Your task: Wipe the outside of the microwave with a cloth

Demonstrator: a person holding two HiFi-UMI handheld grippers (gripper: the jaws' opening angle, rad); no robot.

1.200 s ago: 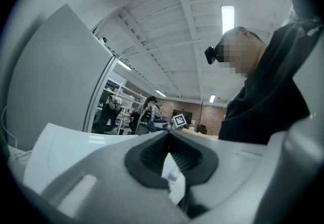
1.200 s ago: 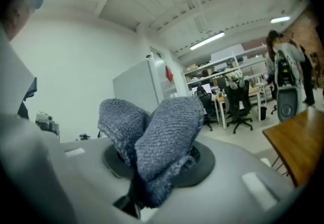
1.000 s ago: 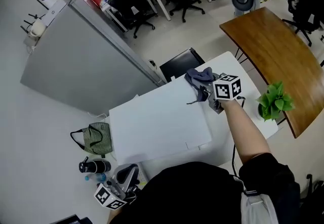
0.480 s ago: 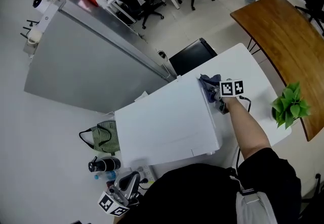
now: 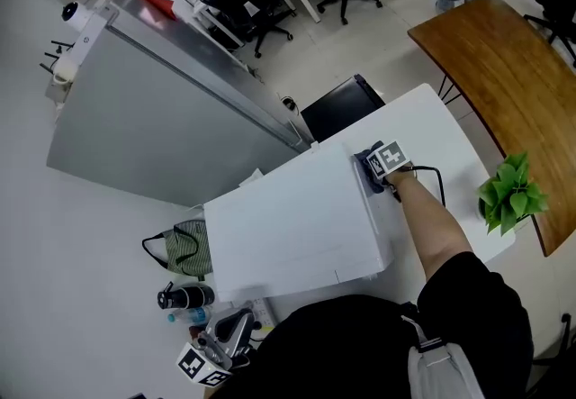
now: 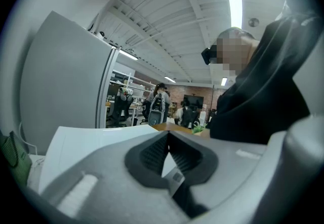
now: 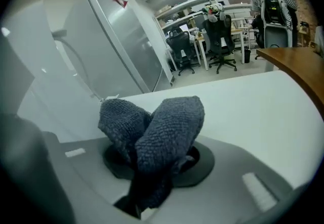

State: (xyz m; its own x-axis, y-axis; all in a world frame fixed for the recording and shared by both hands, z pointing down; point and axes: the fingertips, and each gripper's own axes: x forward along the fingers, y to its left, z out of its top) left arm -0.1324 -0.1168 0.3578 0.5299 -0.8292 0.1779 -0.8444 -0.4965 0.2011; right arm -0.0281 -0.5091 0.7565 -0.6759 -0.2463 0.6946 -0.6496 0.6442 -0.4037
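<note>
The white microwave (image 5: pixel 288 226) stands on a white table (image 5: pixel 450 145) and I look down on its top. My right gripper (image 5: pixel 372 170) is shut on a dark blue-grey cloth (image 5: pixel 366 162), which it holds against the microwave's right side near the back corner. In the right gripper view the bunched cloth (image 7: pixel 157 132) sticks out from between the jaws, with the microwave's white wall (image 7: pixel 30 66) at the left. My left gripper (image 5: pixel 220 334) hangs low by the person's body, shut with nothing in it. The left gripper view shows the microwave (image 6: pixel 76 142) ahead.
A potted plant (image 5: pixel 508 194) stands at the table's right edge, beside a brown wooden table (image 5: pixel 504 55). A black cable (image 5: pixel 432 174) runs along the right arm. A grey partition (image 5: pixel 153 118) rises behind the microwave. A green bag (image 5: pixel 180 244) and a black bottle (image 5: pixel 175 296) lie at the left.
My right gripper has carried the cloth from the microwave's top back corner down onto its right side. The left gripper has hardly moved.
</note>
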